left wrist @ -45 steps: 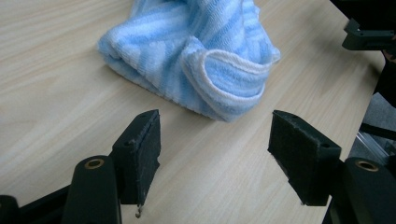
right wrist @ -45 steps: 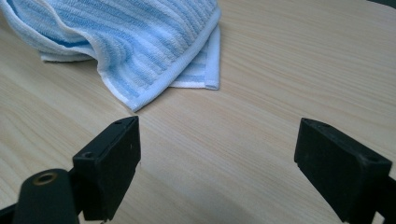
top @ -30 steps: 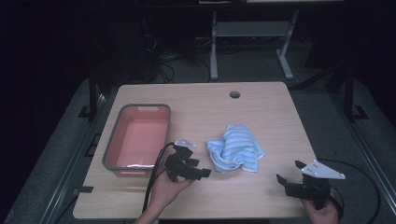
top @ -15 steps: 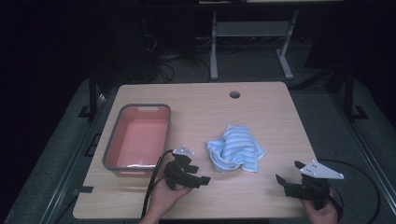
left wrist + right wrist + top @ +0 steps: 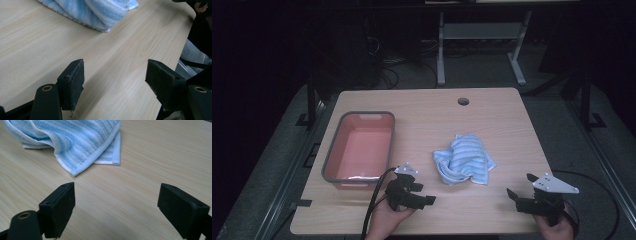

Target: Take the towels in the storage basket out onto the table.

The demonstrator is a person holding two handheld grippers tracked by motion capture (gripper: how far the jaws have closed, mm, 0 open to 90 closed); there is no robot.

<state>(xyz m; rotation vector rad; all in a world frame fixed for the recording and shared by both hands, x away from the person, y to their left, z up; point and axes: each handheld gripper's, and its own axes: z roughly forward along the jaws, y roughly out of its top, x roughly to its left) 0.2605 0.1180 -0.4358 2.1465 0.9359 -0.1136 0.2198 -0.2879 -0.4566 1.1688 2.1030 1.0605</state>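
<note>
The towel (image 5: pixel 464 160) lies crumpled near the middle of the counter (image 5: pixel 492 120), to the right of the red tub (image 5: pixel 360 147) and apart from it. It is a blue-and-white striped terry cloth, bunched into a loose heap with folds standing up and its hemmed edges spilling out flat on the wood.

It should handle as light and fully limp: it will not hold any shape when lifted, and whatever is not pinched will sag and trail. The looped pile looks grippy, not slippery, so the pads should hold it with modest pressure, and nothing about it is fragile. The main risk is catching only 1 layer of a fold, or dragging the heap along the counter instead of lifting it.

The best places to take hold are the hemmed corners. In the right gripper view a corner (image 5: pixel 116 161) lies flat and exposed, and a folded hem edge (image 5: pixel 75 172) points toward the jaws. In the left gripper view the nearest rolled fold (image 5: pixel 105 23) is thick enough to pinch.

The left hand-held gripper (image 5: pixel 422 197) sits low by the counter's near edge, its jaws spread wide and empty, near the towel's lower left. The right hand-held gripper (image 5: pixel 518 192) is further off at the near right, also wide and empty.
</note>
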